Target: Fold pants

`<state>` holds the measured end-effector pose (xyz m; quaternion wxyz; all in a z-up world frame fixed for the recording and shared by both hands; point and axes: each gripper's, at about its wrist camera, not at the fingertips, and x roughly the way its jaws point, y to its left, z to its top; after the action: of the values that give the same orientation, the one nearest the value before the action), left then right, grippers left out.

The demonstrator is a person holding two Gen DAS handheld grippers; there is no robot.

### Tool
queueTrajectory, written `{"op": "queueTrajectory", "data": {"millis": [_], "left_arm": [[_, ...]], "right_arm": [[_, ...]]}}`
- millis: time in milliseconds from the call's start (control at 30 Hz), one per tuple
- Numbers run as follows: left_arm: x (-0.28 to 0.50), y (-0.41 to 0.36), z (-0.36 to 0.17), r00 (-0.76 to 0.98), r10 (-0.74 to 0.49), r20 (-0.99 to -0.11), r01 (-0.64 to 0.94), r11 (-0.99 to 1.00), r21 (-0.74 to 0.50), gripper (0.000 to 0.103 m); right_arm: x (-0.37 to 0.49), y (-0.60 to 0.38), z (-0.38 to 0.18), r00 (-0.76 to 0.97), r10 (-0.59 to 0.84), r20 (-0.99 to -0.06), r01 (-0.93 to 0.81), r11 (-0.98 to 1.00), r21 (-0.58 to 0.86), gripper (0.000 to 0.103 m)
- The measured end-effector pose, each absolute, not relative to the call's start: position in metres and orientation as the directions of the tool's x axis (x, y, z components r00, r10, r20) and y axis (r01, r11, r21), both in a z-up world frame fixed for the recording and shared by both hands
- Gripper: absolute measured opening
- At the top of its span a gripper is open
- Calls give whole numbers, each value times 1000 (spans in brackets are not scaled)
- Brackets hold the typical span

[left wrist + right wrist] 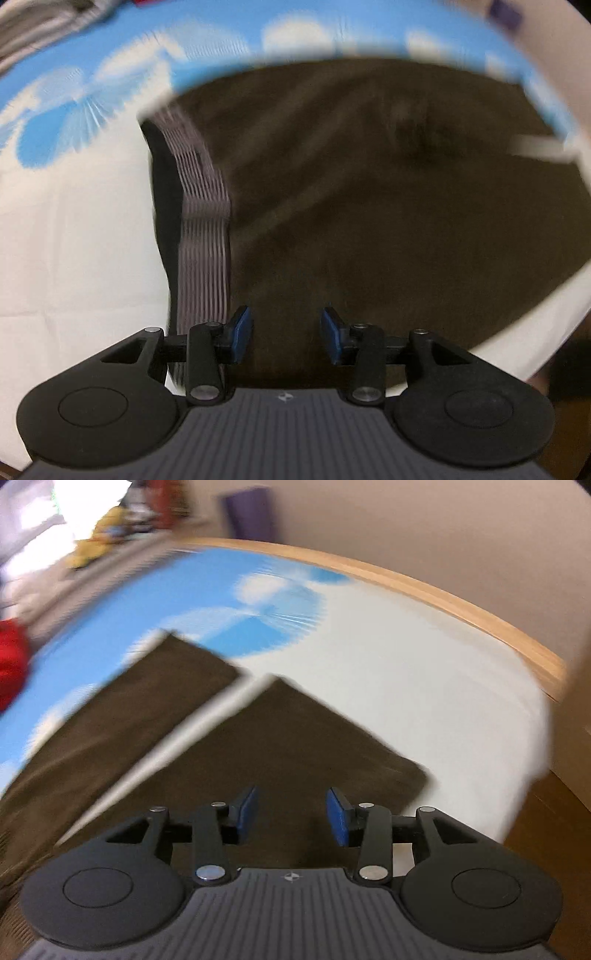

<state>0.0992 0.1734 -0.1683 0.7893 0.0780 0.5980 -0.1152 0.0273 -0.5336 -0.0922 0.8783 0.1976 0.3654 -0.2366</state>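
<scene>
Fingers (242, 334) of the left gripper (286, 334) spread apart and empty, hanging over the brown pants (369, 221) near the ribbed grey waistband (203, 229), which lies at the garment's left edge. Pants spread flat on a white and blue cloud-print sheet (74, 240); whether bed or table beneath, impossible to say. Seen from the right wrist: right gripper (291, 816) likewise parted, holding nothing, above the nearer leg (295, 746), the other leg (147, 709) splayed off to the left with a strip of sheet between. Probably the opening step: legs not yet brought together. Next likely a pinch at waistband and hem. Wooden edge (443, 602) well beyond the hems; plenty of bare sheet on that side.
</scene>
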Motion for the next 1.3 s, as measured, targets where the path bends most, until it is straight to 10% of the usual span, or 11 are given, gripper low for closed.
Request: {"op": "queueTrajectory", "data": {"millis": [367,633,1133,1300], "left_arm": [[88,152,-199,191,24,-981,404,909,101,41],[105,163,-145,426,-120,-897,244,970,-14,51],[152,144,-91,622,-92,-778,63,996,-68,54],[177,159,-83,631,-83,-771,-18,992,-121,22]], "right_arm": [[61,-467,-53,785,-97,-612,280,937,211,44],[75,-422,5,859,8,-512,136,960,243,44],[117,-369,-16,820,68,-568,64,976,208,48],[124,-352,-11,841,63,-537,42,982,182,48]]}}
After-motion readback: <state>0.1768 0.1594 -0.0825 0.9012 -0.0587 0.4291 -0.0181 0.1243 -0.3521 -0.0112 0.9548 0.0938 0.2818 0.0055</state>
